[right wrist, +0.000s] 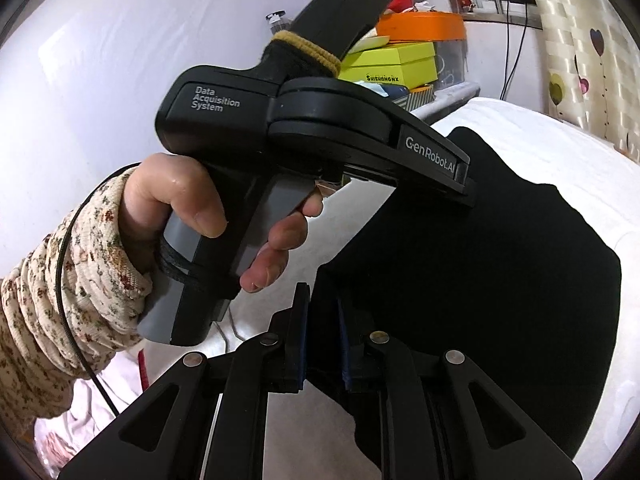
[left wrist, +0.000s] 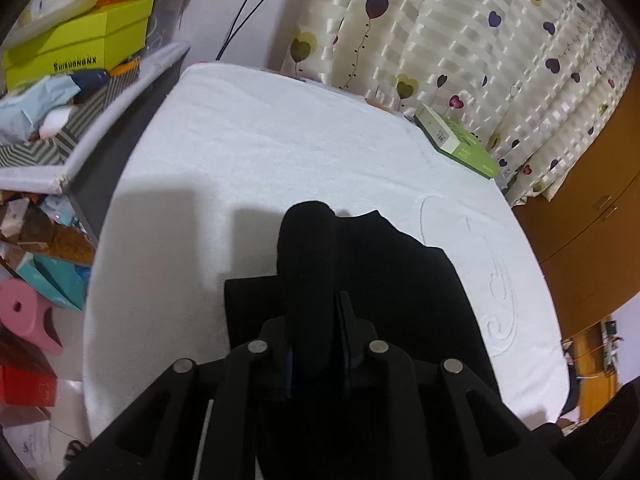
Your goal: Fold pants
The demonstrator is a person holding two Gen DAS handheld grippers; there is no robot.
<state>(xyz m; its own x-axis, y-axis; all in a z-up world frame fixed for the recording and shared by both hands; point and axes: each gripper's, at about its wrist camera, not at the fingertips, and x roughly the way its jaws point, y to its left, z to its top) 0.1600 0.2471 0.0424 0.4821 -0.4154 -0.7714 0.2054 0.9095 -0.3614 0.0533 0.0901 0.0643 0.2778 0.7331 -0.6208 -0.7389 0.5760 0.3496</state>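
Black pants lie on a white towel-covered bed. In the left wrist view a thick upright fold of the black cloth fills the gap of my left gripper, which is shut on it. The right wrist view shows the pants spread over the bed, with one edge pinched between the pads of my right gripper. A hand in a floral sleeve holds the left gripper just to the left, its tip down on the cloth.
A green box lies at the bed's far right edge by a heart-print curtain. A cluttered shelf with yellow-green and orange boxes stands left of the bed. A pink stool is on the floor. A wooden cabinet is at right.
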